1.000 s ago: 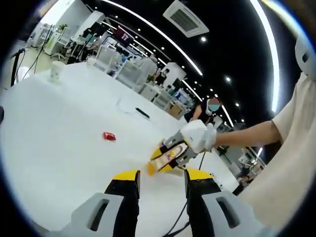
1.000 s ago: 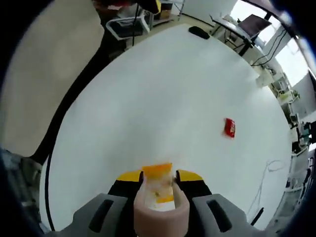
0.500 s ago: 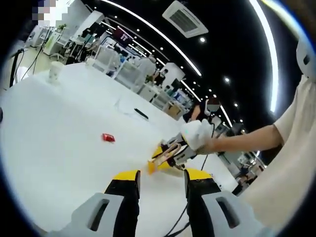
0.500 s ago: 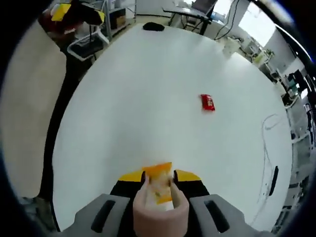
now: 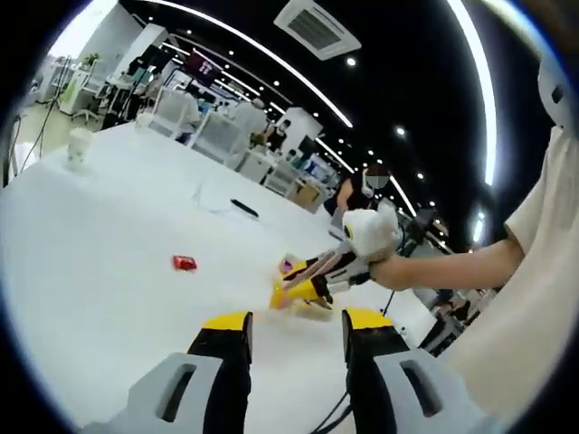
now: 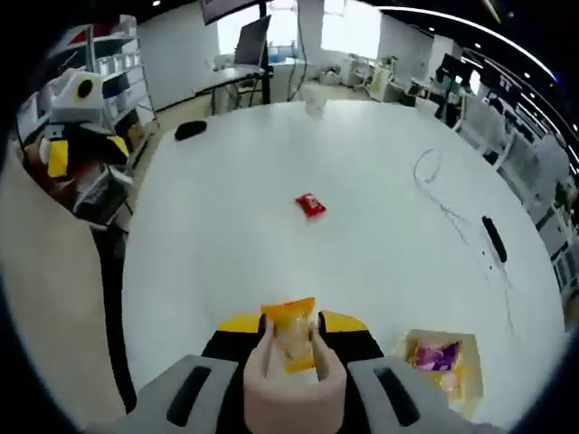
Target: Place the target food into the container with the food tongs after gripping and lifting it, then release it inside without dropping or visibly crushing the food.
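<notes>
Right gripper [image 6: 291,327]: its yellow-tipped jaws are seen clamped on pale pink food tongs [image 6: 295,384], which run forward along the gripper's own axis.
Tongs' load: an orange wrapped snack packet [image 6: 291,327] is pinched between the tong tips and is carried clear of the round white table [image 6: 380,244].
Container: a shallow clear plastic box [image 6: 441,360] holding a purple wrapped item lies on the table, just to the right of the tong tips in the right gripper view and slightly nearer the camera.
Deciding relation: the packet is judged to be beside the box rather than over it, so a sideways carry toward the box would be needed before any opening of the tongs.
Left gripper [image 5: 294,318]: its black, yellow-tipped jaws are seen apart with nothing between them; it is held well back from the box.
Nearer hand: the right gripper [image 5: 312,280] is plainly the closer one, with the packet [image 5: 281,297] shown at its front end close by the box [image 5: 308,306].
Other things: a small red packet [image 6: 309,205] lies alone further out on the table, well apart from the box.
Hard to make out: the height of the packet above the table, the box's rim in the left gripper view, and the firmness of the pinch cannot be told.
</notes>
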Action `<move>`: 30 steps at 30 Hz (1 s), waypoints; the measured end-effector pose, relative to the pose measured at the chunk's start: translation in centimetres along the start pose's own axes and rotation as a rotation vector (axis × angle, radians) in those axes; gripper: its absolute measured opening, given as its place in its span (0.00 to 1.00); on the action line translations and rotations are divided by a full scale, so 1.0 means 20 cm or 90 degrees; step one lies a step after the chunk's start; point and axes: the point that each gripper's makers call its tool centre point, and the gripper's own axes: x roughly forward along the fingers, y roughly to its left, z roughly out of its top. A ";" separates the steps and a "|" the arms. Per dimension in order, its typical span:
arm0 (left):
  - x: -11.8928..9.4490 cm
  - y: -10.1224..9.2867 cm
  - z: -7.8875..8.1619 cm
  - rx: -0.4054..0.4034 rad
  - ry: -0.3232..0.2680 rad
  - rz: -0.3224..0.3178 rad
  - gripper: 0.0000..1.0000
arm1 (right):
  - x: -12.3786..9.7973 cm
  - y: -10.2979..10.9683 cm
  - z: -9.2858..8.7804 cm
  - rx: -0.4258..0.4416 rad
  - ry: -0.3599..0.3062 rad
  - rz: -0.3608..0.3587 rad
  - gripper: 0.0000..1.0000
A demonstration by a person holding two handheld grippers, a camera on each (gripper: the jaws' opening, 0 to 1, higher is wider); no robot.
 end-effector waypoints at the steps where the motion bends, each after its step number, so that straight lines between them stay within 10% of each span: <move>1: 0.00 0.00 0.00 0.001 0.000 -0.002 0.40 | 0.00 0.00 0.00 0.002 -0.002 -0.003 0.21; 30: 0.07 -0.11 0.01 0.047 0.048 -0.068 0.44 | -0.36 -0.21 0.04 0.235 -0.172 -0.151 0.22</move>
